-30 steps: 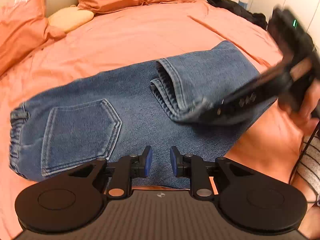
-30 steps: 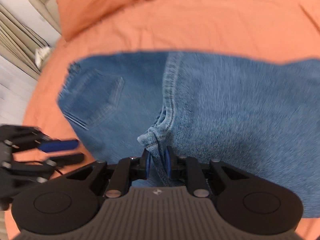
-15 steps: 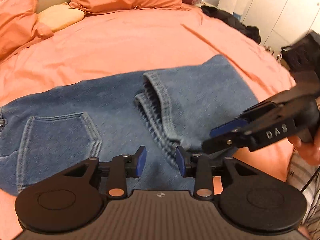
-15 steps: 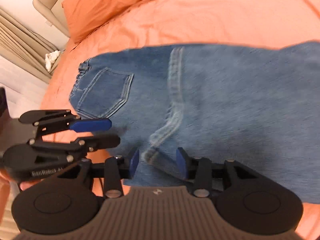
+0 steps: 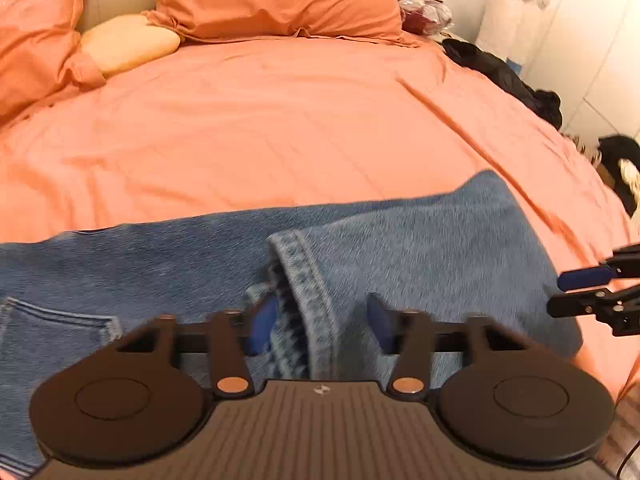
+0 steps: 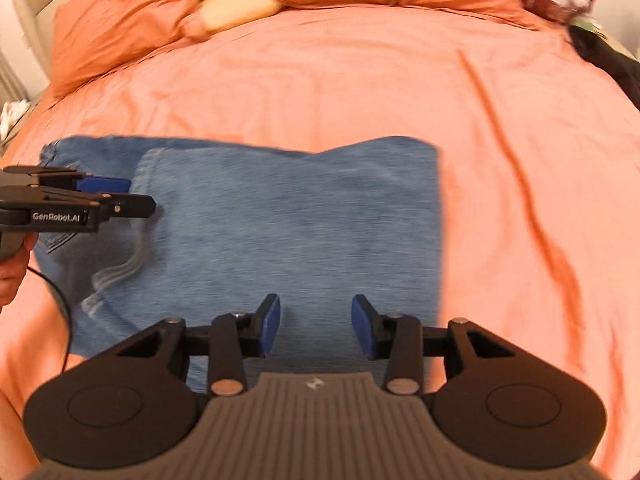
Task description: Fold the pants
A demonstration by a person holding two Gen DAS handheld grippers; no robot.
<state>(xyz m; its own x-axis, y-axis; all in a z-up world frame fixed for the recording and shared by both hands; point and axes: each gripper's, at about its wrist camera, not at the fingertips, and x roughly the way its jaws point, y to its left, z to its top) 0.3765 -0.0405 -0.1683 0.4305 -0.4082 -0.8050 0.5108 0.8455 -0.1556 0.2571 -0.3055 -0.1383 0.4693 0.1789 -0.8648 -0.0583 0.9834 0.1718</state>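
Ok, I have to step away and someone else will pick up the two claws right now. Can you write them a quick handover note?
Left claw: open, holding nothing, its fingers on either side of the leg hem.
Right claw: open, empty, hovering over the folded half of the jeans.
Jeans: lying on the orange bed, legs folded over toward the waist; the hem lies short of the back pocket.
Done: one fold is laid.
Left: probably fold once more into a compact stack and smooth it.
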